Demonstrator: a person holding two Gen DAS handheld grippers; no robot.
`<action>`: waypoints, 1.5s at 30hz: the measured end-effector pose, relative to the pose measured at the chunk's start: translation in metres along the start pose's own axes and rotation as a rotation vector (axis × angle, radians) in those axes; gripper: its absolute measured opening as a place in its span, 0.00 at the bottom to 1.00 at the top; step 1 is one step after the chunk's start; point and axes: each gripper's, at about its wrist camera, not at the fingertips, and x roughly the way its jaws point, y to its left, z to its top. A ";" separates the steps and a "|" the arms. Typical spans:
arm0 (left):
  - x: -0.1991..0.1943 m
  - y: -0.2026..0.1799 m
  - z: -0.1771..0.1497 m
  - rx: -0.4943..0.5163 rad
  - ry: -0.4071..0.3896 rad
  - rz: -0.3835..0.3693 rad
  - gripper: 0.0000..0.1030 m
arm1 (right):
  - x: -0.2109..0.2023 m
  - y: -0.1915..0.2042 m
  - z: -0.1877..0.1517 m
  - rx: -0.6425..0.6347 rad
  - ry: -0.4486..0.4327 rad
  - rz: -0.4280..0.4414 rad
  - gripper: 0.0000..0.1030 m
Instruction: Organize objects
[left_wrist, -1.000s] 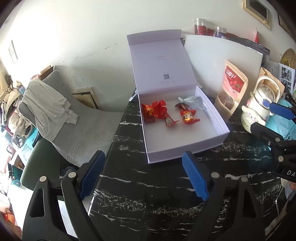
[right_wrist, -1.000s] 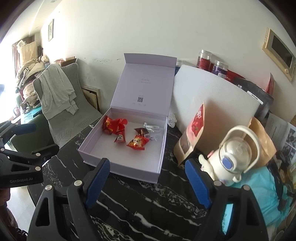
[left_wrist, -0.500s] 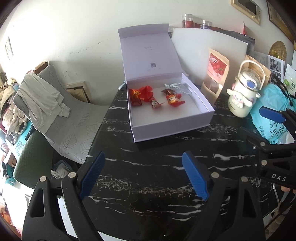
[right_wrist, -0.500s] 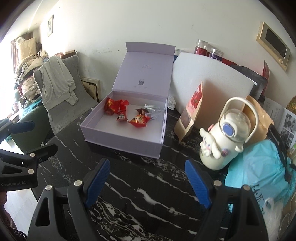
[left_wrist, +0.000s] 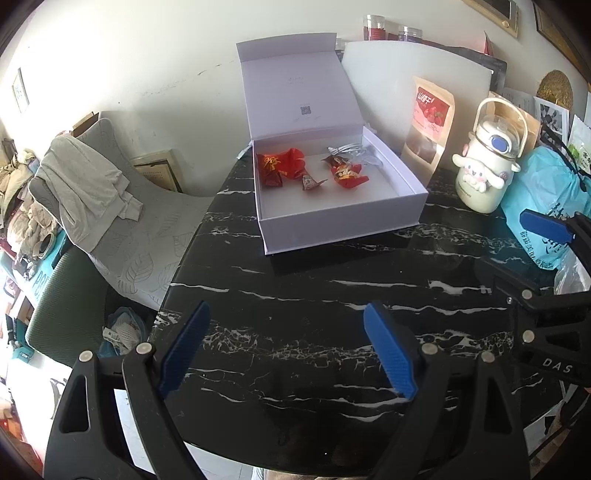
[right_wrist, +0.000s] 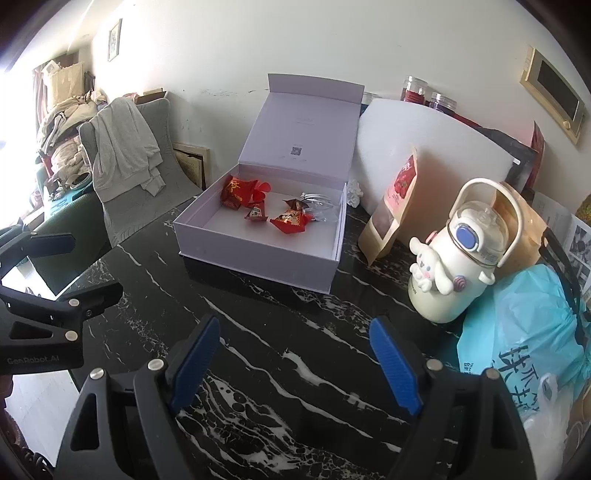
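We hold both grippers back over the black white-veined marble tabletop (left_wrist: 332, 295), well apart from the pale lilac hinged cardboard gift box (left_wrist: 332, 218), which sits at the far side with its lid propped upright against the wall so the tray stays accessible. The left gripper (left_wrist: 286, 347) has its jaws released and empty, and the right gripper (right_wrist: 295, 363) likewise stands spread wide with nothing between its blue pads. Inside the box lie the task's things: red foil-wrapped candies (left_wrist: 282, 166) grouped toward the back, beside a crinkled clear cellophane wrapper (left_wrist: 352, 152). We judge the sorting nearly done, since no loose candy shows on the tabletop. A small QR code (left_wrist: 305, 110) marks the inner lid; the faint text beneath it is unreadable. To the right a kraft stand-up snack pouch (left_wrist: 428, 118) with red fruit and Chinese characters leans on a white board (left_wrist: 388, 81), next to a white cartoon-dog water bottle (left_wrist: 484, 177) and a turquoise plastic bag (right_wrist: 524, 332) printed with Chinese characters. The left gripper's body reads "GenRobot.AI"; the right's shows "DAS".
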 end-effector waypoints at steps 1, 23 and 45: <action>0.000 0.000 0.000 0.001 0.001 0.000 0.83 | -0.001 0.000 0.000 0.001 -0.001 0.000 0.81; 0.008 0.003 -0.002 -0.005 0.037 -0.039 0.83 | 0.000 0.003 -0.001 -0.021 0.010 -0.015 0.81; 0.004 -0.004 -0.006 0.025 0.042 -0.046 0.83 | -0.001 0.002 -0.004 -0.021 0.011 -0.017 0.81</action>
